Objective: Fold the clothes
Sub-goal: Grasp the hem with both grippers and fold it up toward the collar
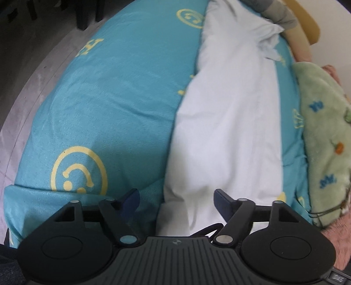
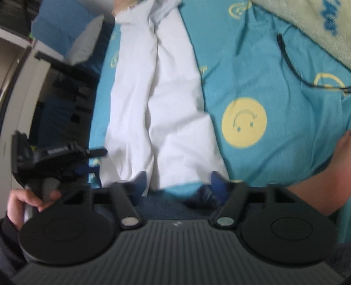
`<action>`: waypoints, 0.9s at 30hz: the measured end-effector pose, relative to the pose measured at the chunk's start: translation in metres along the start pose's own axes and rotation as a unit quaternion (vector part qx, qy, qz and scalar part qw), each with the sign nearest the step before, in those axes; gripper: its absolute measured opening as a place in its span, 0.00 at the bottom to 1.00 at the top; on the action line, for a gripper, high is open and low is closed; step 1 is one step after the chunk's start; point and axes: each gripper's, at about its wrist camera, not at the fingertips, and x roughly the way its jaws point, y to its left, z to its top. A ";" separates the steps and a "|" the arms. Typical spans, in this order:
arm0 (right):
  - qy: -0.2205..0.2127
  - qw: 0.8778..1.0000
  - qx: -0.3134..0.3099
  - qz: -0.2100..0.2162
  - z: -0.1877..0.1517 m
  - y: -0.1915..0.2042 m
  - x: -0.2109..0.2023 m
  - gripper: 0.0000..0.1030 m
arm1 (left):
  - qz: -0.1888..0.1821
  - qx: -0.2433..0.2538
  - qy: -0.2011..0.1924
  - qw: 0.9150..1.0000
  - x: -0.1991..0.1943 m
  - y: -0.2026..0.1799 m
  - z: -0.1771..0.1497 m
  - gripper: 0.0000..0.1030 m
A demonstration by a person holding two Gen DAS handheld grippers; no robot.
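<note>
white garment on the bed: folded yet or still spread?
Spread lengthwise. The white garment lies as a long strip on the teal sheet, both halves side by side, no cross fold visible.

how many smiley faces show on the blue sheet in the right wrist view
1 clear solid yellow smiley, right of the white garment. Outlined yellow prints that may be smileys lie near the top and right edge; the garment may hide others.
</note>
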 end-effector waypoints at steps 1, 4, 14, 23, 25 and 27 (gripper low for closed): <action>-0.009 1.000 0.007 -0.001 0.003 -0.002 0.003 0.66 | 0.003 0.002 0.003 1.000 0.006 0.000 0.003 0.78; -0.006 0.999 0.042 -0.008 0.018 -0.017 0.030 0.66 | -0.002 0.010 0.017 1.000 0.019 -0.003 0.006 0.76; 0.073 0.997 -0.038 -0.006 0.017 0.010 0.085 0.22 | -0.011 0.074 0.050 0.996 0.022 -0.019 -0.016 0.09; -0.021 0.998 -0.054 0.034 0.027 0.036 0.007 0.07 | -0.160 -0.019 -0.037 0.986 -0.065 -0.001 -0.009 0.06; -0.062 0.995 -0.055 0.051 0.037 0.046 -0.027 0.07 | -0.192 -0.026 -0.067 0.979 -0.093 -0.002 -0.003 0.06; -0.103 0.991 -0.059 0.064 0.047 0.057 -0.061 0.07 | -0.221 -0.025 -0.092 0.971 -0.122 -0.006 -0.002 0.06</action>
